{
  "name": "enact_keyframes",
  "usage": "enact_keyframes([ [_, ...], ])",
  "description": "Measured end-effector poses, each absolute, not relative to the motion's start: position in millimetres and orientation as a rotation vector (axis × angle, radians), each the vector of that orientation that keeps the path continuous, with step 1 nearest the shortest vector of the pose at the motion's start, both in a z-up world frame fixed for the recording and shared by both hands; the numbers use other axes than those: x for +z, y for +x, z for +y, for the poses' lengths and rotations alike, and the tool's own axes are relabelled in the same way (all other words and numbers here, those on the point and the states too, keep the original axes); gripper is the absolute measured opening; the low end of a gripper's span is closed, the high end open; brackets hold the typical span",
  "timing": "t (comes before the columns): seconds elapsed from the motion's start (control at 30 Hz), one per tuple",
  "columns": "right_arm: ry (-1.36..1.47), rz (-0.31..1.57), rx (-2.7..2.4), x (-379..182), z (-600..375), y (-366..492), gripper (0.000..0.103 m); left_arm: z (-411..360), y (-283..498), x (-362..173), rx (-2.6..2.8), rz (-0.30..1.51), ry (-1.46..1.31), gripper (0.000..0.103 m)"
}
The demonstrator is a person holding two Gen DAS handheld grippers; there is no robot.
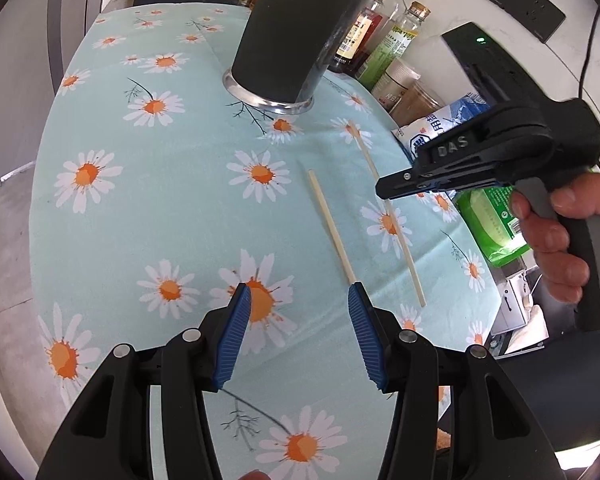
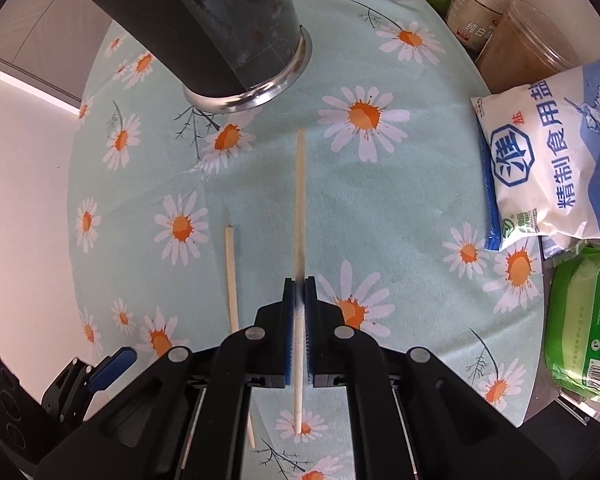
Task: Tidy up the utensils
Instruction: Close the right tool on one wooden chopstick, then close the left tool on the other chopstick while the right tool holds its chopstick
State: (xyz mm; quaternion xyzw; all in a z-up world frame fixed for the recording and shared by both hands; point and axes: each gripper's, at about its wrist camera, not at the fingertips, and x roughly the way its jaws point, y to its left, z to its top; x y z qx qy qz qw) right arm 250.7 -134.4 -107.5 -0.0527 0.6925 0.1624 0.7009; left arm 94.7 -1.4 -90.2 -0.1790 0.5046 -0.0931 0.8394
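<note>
Right now your right hand-held gripper (image 2: 299, 280) is clamped on one pale chopstick (image 2: 300, 200), which runs straight ahead between the blue pads over the daisy-print bench (image 2: 400, 208). Beside it, to its left, the second chopstick (image 2: 231, 276) lies flat on the cloth. Your left hand-held gripper (image 1: 298, 294) stands open with nothing between its pads. Ahead, the dark cup (image 2: 220, 36) with a metal rim stands upright; a salt bag (image 2: 548, 160) and jars crowd the bench's right edge.
</note>
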Motion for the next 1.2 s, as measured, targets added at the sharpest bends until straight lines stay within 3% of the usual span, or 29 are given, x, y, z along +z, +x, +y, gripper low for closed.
enact_keyframes([
  [0.27, -0.042, 1.533, 0.496, -78, -163, 243, 0.006, -36, 118, -84, -0.126, 1.112, -0.33, 0.049],
  [0.7, 0.065, 1.537, 0.67, -79, -214, 224, 0.006, -71, 152, -93, 0.005, 1.23, -0.302, 0.047],
  [0.87, 0.094, 1.548, 0.715, -82, -227, 225, 0.006, -83, 165, -99, 0.051, 1.272, -0.305, 0.034],
  [1.2, 0.084, 1.555, 0.797, -78, -242, 226, 0.006, -93, 173, -107, 0.159, 1.3, -0.28, 0.025],
])
